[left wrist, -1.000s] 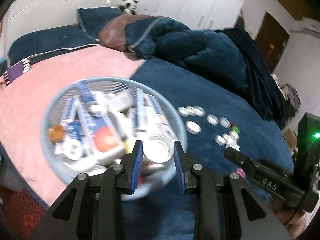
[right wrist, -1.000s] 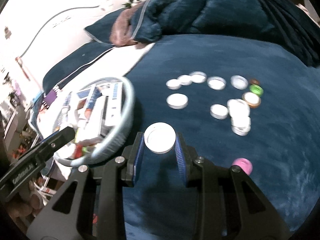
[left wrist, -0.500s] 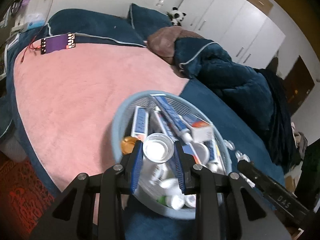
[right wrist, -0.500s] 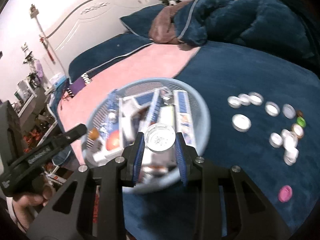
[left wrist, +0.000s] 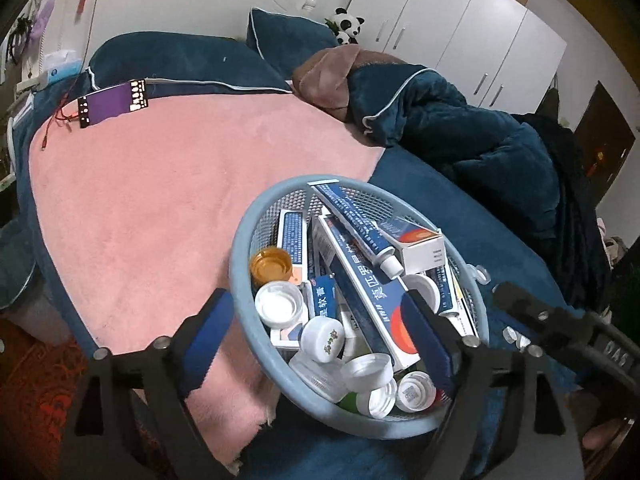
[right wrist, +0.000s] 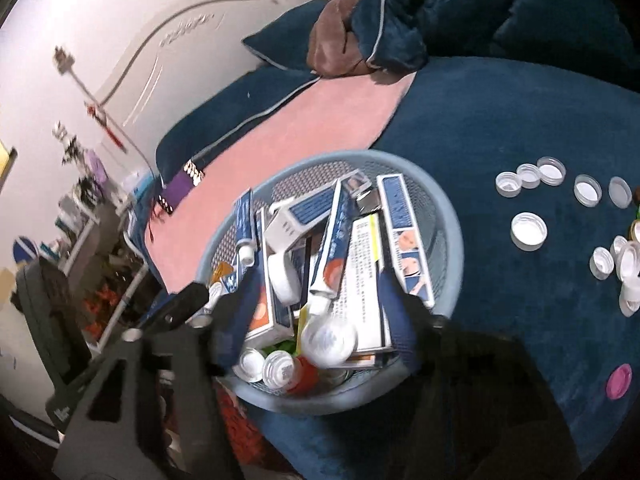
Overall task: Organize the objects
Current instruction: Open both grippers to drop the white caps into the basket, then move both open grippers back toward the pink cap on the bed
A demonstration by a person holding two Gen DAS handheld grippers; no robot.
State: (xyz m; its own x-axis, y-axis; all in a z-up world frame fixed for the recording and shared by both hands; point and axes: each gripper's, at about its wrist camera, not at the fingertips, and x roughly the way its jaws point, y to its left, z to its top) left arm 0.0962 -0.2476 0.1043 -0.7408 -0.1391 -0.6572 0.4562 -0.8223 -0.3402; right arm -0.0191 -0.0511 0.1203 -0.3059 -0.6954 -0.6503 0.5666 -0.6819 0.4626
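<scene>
Blanket, pink, covers the bed's left part, a purple strip at its far edge. Left gripper sits over the near side of the blue mesh basket — jaws have just been opening, now spread wide, nothing pinched between them. Basket holds boxes, an ointment tube, an orange lid, a white jar and white caps.

Right wrist view: right gripper over the same basket, jaws just been opening, partway apart, blurred; a white cap lies between them, pads not pressing it. Further right on the dark blue cover, loose white caps in a scatter, well apart from the basket. Pink cap alone near the right edge.
</scene>
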